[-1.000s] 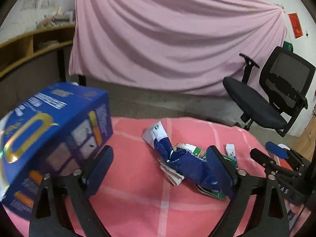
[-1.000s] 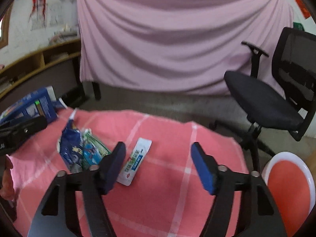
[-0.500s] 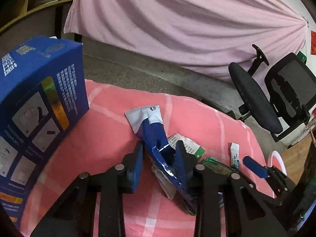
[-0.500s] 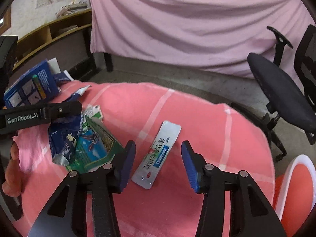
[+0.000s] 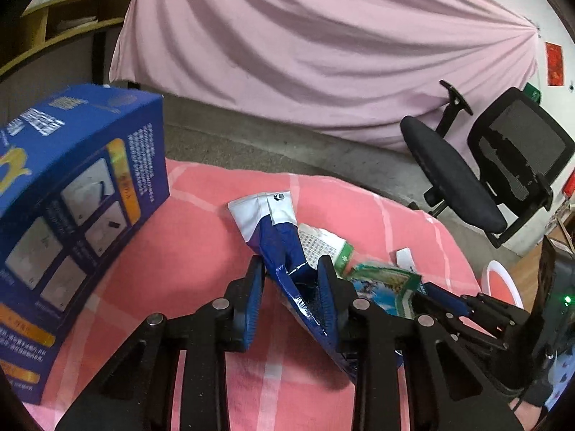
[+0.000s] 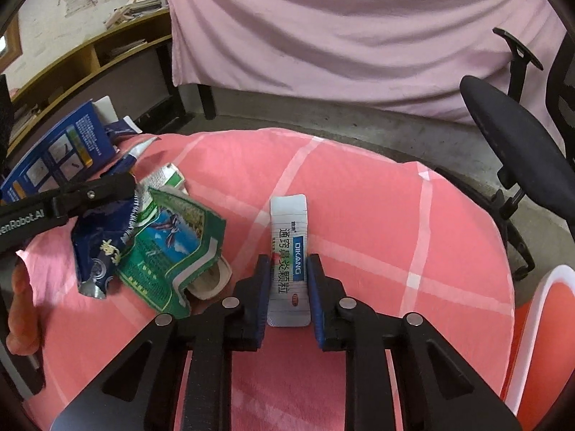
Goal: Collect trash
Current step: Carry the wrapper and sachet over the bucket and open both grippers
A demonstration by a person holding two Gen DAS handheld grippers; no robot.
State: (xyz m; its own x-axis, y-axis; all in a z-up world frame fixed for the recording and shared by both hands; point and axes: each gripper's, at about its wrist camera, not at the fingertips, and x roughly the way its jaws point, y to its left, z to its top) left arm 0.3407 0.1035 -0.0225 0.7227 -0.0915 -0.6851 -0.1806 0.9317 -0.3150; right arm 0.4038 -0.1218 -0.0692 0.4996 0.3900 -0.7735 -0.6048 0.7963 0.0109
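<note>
On the pink checked tablecloth [image 5: 172,251] lies a small heap of wrappers. My left gripper [image 5: 290,265] is shut on the crumpled blue wrapper [image 5: 276,244], which stands up between its pads. A green wrapper [image 5: 381,287] and a white-green packet [image 5: 323,248] lie just to its right. The jaws of my right gripper [image 6: 287,262] are closing on the white sachet [image 6: 289,230] with blue print, and the pads meet its long edges while it lies flat on the cloth. In the right wrist view the left gripper [image 6: 90,194] reaches into the heap [image 6: 169,244] from the left.
A tall blue box [image 5: 72,194] stands at the table's left edge. A black office chair [image 5: 460,172] is beyond the table to the right, and a red seat with a white rim [image 6: 539,323] sits low at the right. A pink curtain and wooden shelves fill the back.
Both grippers went from wide open to narrow. The left closed around the blue wrapper, and the right dropped towards the white sachet and closed onto it.
</note>
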